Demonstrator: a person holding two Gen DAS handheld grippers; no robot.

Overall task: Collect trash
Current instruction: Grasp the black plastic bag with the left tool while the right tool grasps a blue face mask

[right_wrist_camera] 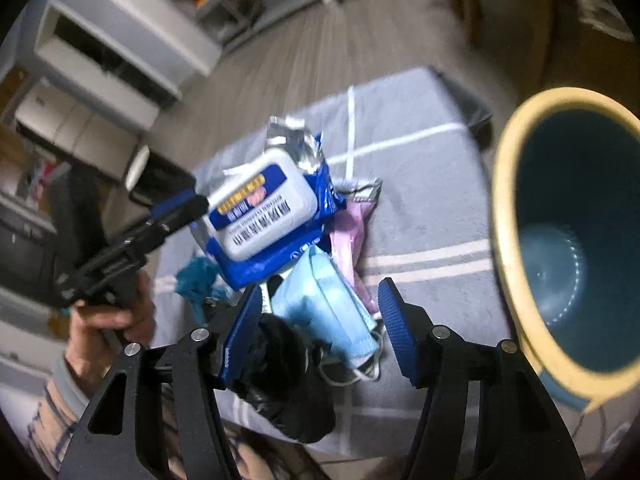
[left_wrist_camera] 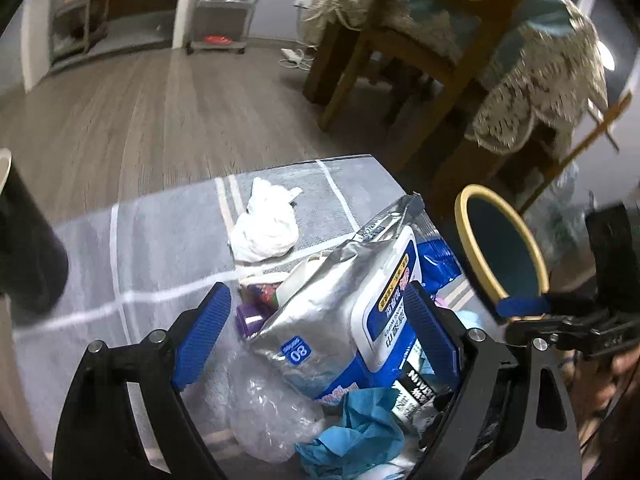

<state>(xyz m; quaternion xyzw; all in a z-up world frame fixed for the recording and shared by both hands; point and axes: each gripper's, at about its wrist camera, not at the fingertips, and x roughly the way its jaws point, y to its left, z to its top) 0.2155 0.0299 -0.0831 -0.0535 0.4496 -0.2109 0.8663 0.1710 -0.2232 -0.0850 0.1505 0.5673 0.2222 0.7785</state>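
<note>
1. Silver-and-blue wet-wipe pack tops a trash heap on the grey white-lined mat.
2. Pale blue face mask lies between the open right gripper jaws.
3. Left gripper jaws open, straddling the pack.
4. Teal, yellow-rimmed bin stands beside the heap.

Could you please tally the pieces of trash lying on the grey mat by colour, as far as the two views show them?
Silver and blue: 1, the wipes pack
White: 1, the crumpled tissue
Light blue: 1, the face mask
Pink: 1, the pink mask
Teal: 1, the crumpled glove
Clear: 1, the plastic wrap
Black: 1, the black bag
Purple: 1, the small cap
Total: 8
</note>
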